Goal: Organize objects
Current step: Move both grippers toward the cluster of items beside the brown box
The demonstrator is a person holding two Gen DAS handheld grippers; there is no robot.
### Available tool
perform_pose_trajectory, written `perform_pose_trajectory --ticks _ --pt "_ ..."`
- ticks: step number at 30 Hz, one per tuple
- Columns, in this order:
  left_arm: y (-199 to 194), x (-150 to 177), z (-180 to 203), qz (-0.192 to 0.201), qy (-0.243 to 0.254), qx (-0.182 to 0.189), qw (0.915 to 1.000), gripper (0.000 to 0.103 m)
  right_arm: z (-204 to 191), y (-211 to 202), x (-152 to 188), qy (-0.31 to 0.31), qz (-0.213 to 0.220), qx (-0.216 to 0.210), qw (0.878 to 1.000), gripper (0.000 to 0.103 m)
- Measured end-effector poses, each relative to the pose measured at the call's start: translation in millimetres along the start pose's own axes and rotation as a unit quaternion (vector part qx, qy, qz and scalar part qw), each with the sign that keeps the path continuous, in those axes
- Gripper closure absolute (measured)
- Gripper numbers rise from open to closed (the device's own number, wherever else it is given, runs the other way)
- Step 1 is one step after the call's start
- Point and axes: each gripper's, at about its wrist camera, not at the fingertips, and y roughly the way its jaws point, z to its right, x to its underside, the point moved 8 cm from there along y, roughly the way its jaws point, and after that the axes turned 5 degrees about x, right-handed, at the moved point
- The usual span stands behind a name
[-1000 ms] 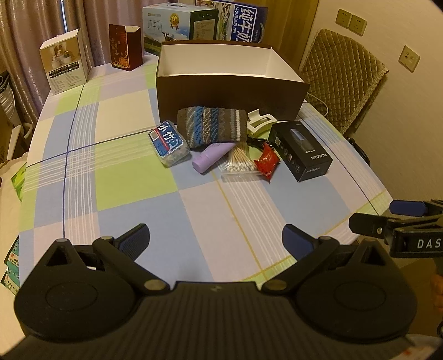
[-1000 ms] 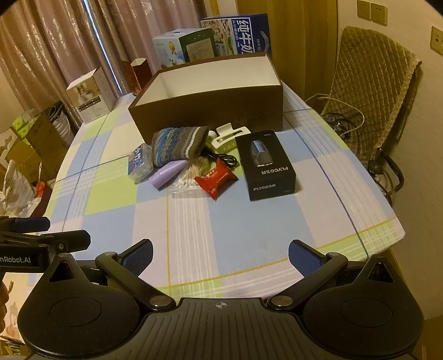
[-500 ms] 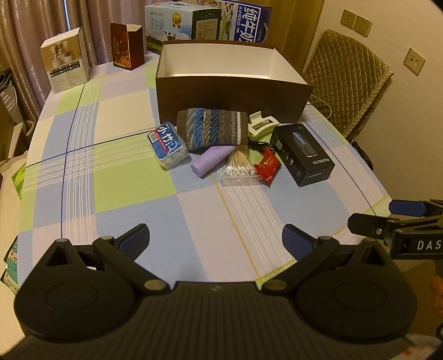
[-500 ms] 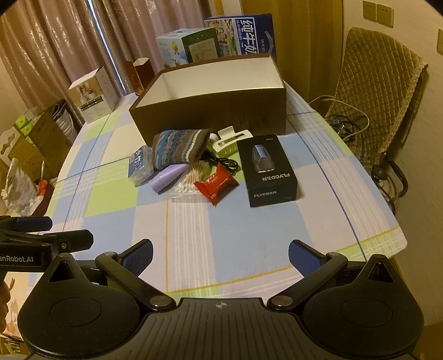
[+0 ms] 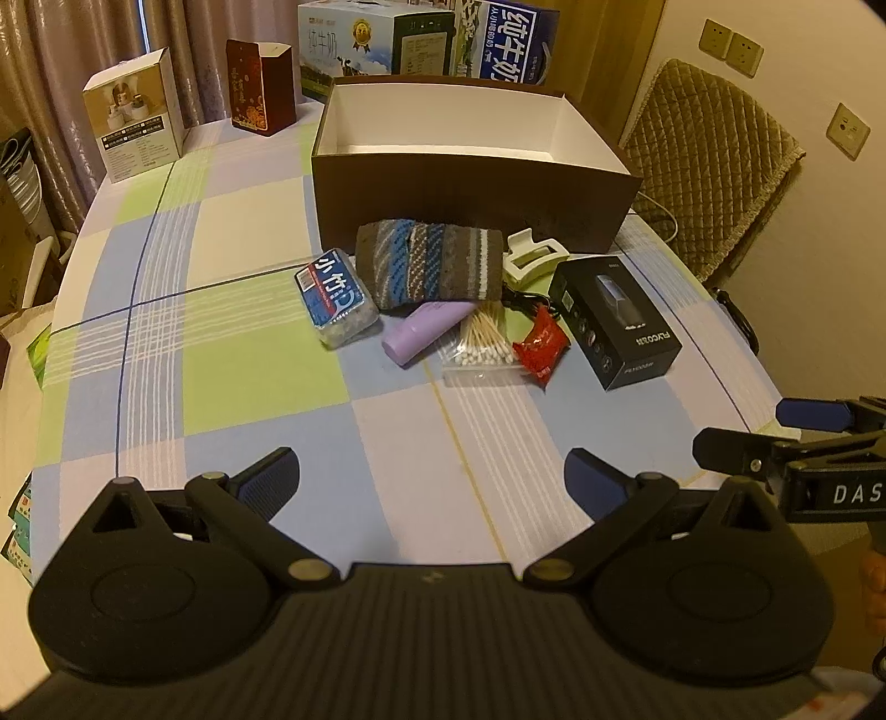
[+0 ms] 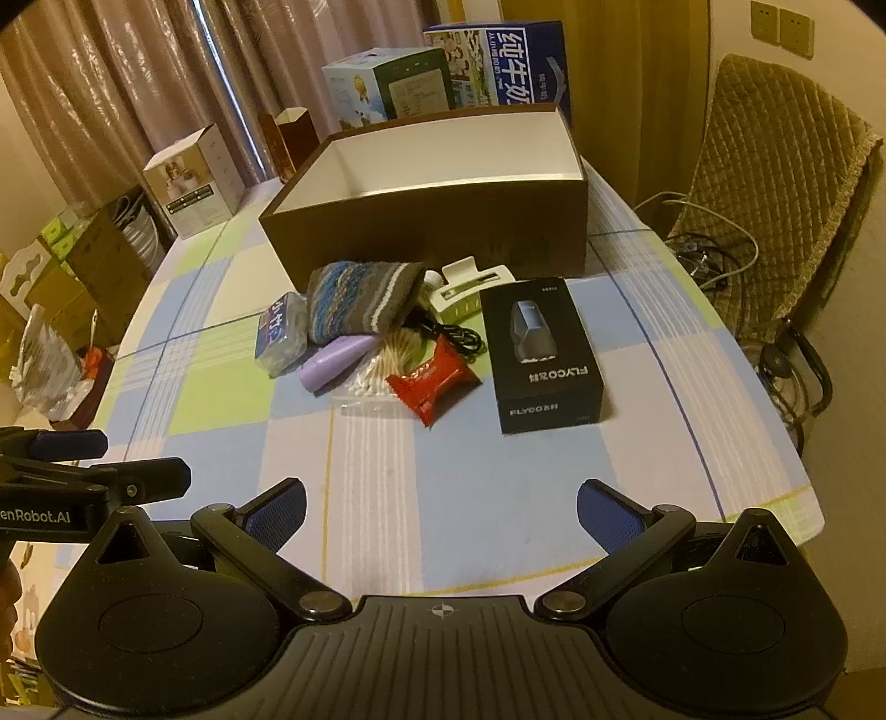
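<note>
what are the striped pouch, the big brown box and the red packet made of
Striped pouch: knitted fabric, apparently wool or yarn; ribbed fuzzy bands of blue, grey and white, soft sagging shape.
Brown box: looks like cardboard; matte brown outside, plain white inside, thin straight walls.
Red packet: probably plastic or foil wrapper; glossy highlights, crinkles, crimped ends.

You have an open box (image 5: 470, 213) at the far centre of the table (image 5: 249, 387). Directly before its near wall lies a cluster: the tissue pack (image 5: 336, 299) at left, the knitted pouch (image 5: 429, 266) beside it, the hair clip (image 5: 534, 257) to the right. Nearer you lie the tube (image 5: 426, 332), the cotton swabs (image 5: 487, 349) and the snack packet (image 5: 542, 346). The shaver box (image 5: 617, 321) lies rightmost. Cartons (image 5: 432, 39) stand behind the open box.
</note>
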Motion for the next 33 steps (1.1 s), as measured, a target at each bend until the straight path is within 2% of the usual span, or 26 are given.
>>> perform_pose_trajectory --ticks 16,33 --pt "22.9 -26.8 15.0 0.001 -0.021 -0.020 0.9996 0.002 24.2 21.7 -30.5 -0.021 -0.005 -0.024 0.999 0.002" --pt "49.7 -41.1 22.7 -0.010 -0.060 -0.060 0.9964 0.002 43.3 54.4 -59.0 -0.047 -0.018 -0.057 0.997 0.002"
